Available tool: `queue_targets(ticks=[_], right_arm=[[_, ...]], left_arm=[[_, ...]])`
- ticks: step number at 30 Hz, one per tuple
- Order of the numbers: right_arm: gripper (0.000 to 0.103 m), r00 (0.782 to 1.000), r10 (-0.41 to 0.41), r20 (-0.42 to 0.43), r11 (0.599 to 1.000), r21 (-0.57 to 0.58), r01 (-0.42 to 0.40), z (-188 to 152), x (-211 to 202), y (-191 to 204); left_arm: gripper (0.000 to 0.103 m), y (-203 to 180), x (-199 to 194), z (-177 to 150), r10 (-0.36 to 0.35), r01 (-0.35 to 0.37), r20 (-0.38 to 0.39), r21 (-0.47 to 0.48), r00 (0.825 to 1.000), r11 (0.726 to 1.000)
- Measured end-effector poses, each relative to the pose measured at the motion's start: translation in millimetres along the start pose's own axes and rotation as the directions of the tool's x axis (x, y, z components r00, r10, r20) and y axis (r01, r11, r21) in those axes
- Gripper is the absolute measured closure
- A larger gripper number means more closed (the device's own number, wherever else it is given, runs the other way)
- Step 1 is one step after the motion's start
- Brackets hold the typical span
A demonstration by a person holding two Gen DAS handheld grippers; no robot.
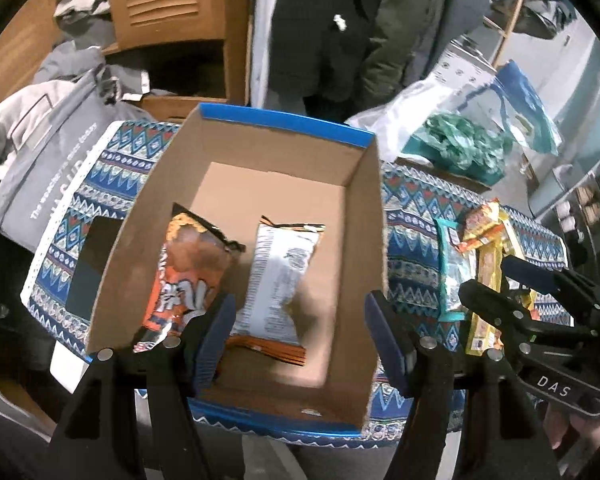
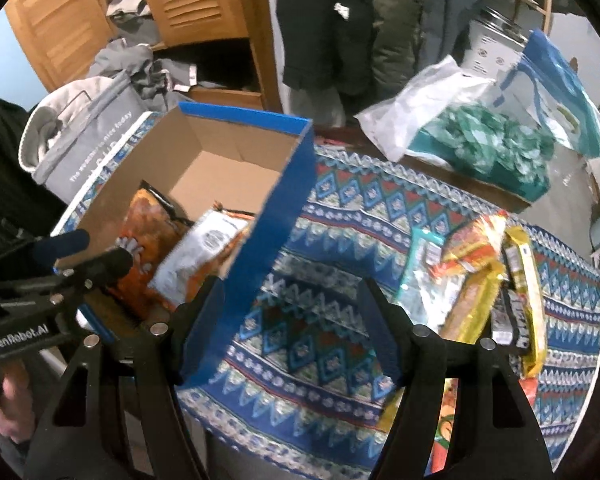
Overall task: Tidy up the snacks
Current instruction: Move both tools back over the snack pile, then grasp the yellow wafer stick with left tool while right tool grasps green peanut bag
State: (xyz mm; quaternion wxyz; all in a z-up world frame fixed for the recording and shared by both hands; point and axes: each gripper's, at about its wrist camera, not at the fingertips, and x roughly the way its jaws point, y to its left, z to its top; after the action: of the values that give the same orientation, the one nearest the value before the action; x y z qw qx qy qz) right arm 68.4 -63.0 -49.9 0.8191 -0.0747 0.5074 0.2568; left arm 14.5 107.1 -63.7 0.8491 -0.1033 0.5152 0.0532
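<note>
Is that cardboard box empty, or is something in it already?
Partly filled: the cardboard box holds an orange bag and a white packet; much bare floor shows.

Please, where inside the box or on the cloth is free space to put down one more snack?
The cardboard box is bare along its far wall and right side, beyond the orange bag and white packet. The patterned cloth is free between box and snack pile, which is crowded.

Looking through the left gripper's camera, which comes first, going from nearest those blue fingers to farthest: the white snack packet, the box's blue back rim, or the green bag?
1. The white snack packet, in the cardboard box just beyond the left gripper, nearest.
2. The blue back rim, at the box's far end.
3. The green bag, behind the box on the right, farthest.
</note>
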Motion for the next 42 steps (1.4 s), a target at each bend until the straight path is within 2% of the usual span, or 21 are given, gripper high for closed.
queue_targets(ticks=[14,24,30,35,42], right_arm=[[0.033,1.0,-0.027,-0.01,0.999,0.045,0.027,-35,-17,-53],[0.033,0.999,-0.047,-0.025,0.993,0.104,0.049,-67,-24,-105],[0.033,0.996,-0.059,-0.065,0.986,0.155,0.069,-86,-18,-136],[0.033,0.993,-0.05,-0.108,0.981,0.181,0.07,-102,-7,-155],[0.033,0.988,-0.025,-0.154,0.978,0.199,0.056,-126,0,-166]], left_arm=[[0.035,-56,13,-13,-0.036,0.042,-0.055,0.11,0.998,0.993],[0.035,-110,38,-33,-0.058,0.087,-0.156,0.182,0.986,0.979],[0.035,-136,54,-48,-0.055,0.097,-0.2,0.205,0.978,0.974],[0.035,-150,66,-59,-0.074,0.127,-0.256,0.196,0.964,0.972],[0.035,-162,70,-66,-0.057,0.119,-0.266,0.222,0.962,0.968]])
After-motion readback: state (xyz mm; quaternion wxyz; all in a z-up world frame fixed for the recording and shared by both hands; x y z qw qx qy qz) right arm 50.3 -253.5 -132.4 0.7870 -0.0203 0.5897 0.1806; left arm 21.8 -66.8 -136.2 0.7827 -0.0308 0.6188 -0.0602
